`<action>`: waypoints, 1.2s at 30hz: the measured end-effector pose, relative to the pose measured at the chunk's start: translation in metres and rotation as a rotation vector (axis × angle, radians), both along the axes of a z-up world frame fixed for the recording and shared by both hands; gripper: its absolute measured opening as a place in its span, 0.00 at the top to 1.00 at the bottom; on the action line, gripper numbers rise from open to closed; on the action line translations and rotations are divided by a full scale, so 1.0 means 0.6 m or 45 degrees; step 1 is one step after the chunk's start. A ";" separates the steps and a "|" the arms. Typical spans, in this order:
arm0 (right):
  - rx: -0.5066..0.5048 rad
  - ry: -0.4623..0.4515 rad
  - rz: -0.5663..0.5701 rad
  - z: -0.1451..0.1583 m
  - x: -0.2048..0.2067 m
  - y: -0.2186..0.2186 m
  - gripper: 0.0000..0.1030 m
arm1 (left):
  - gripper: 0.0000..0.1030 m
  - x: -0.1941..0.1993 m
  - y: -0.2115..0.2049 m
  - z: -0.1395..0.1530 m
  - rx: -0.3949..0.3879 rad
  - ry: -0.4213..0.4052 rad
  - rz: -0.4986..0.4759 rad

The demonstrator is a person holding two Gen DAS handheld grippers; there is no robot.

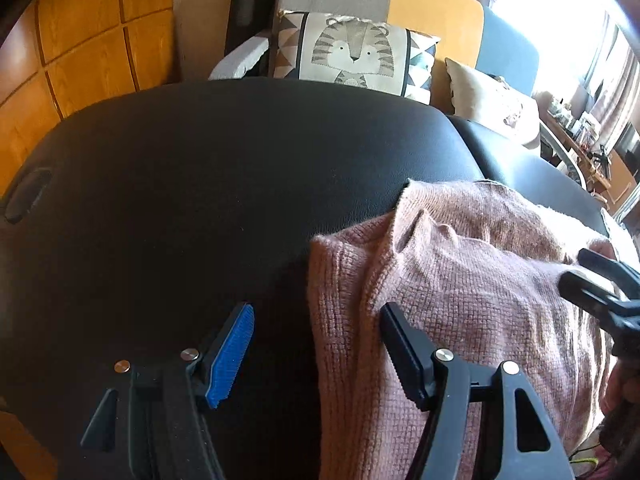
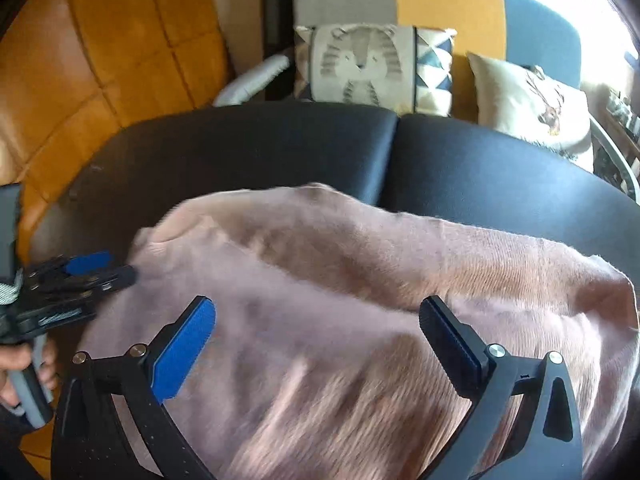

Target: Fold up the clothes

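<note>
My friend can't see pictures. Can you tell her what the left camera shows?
A pink sweater lies on a black padded table, with the open left tool straddling its left edge. The right tool reaches in from the right, and a tiger pillow sits behind the table.

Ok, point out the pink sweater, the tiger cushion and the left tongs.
pink sweater (image 2: 360,320): right wrist view, middle of the knit body.
tiger cushion (image 1: 352,50): left wrist view, on the tiger's face.
left tongs (image 1: 316,320): left wrist view, midway between the open fingertips, over the sweater's edge.
</note>
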State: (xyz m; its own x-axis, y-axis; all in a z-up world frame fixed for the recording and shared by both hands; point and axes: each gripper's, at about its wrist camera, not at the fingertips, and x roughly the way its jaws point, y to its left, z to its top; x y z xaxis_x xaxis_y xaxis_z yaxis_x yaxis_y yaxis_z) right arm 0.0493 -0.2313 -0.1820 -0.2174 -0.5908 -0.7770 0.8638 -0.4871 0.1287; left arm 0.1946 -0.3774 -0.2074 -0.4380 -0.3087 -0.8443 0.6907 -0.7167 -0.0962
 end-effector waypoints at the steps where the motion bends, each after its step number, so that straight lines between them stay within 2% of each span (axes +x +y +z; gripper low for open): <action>1: -0.005 0.004 0.019 0.002 0.010 0.004 0.00 | 0.34 0.001 0.004 0.002 -0.008 -0.005 0.000; 7: 0.126 0.039 0.060 -0.045 0.049 0.009 0.00 | 0.34 -0.008 0.020 0.025 -0.053 -0.013 -0.012; 10: 0.119 0.091 0.075 -0.054 0.054 0.008 0.00 | 0.34 -0.018 0.026 0.033 -0.067 -0.025 -0.021; 16: 0.119 0.075 0.073 -0.050 0.052 0.010 0.00 | 0.34 -0.017 0.046 0.038 -0.074 -0.034 -0.022; 20: 0.046 0.032 0.006 -0.017 0.040 0.043 0.00 | 0.34 -0.016 0.064 0.052 -0.094 -0.023 -0.040; 24: 0.032 0.104 -0.103 0.005 0.016 0.094 0.00 | 0.34 -0.020 0.085 0.066 -0.110 -0.010 -0.062; 26: 0.057 0.116 -0.165 0.003 -0.002 0.124 0.00 | 0.34 -0.025 0.095 0.069 -0.113 -0.001 -0.079; 31: 0.114 0.053 -0.301 -0.027 -0.041 0.185 0.00 | 0.34 -0.045 0.122 0.052 -0.097 -0.009 -0.133; 33: 0.151 0.031 -0.279 -0.052 -0.047 0.187 0.00 | 0.34 -0.053 0.134 0.043 -0.089 -0.016 -0.154; 36: 0.119 0.104 -0.262 -0.054 -0.037 0.188 0.00 | 0.34 -0.065 0.151 0.030 -0.076 -0.026 -0.185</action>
